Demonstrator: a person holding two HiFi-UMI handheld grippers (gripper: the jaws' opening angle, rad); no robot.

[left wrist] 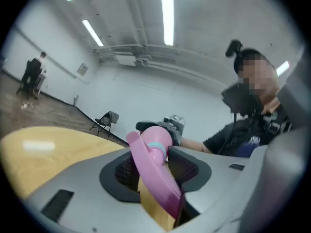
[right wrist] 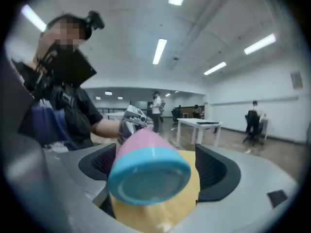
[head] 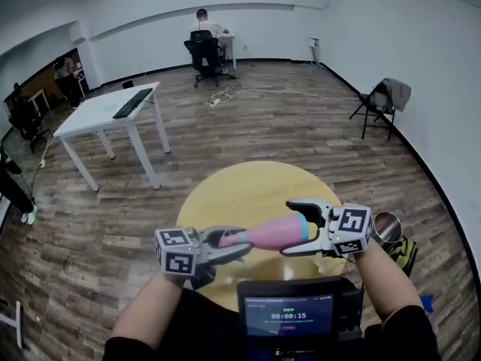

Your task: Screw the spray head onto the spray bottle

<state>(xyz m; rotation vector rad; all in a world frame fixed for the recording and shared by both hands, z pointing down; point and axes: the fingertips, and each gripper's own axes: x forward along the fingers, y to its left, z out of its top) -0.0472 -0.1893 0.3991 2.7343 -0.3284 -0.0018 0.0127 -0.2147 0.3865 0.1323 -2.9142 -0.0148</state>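
Over the yellow table (head: 248, 183), the left gripper (head: 239, 245) clenches the head (left wrist: 156, 178) of the level bottle (head: 274, 234), but the right gripper (head: 290, 228) stands loose around its base, so the bottle may sag and the thread may cross.

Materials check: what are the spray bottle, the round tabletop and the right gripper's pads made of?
Spray bottle: most likely plastic. It is opaque pink with a blue base, and smooth with a soft sheen.
Round table: smooth yellow top that reflects a ceiling light faintly. It could be laminate or painted wood; I can't tell which.
Right gripper pads: black, matte and finely ribbed, probably rubber.
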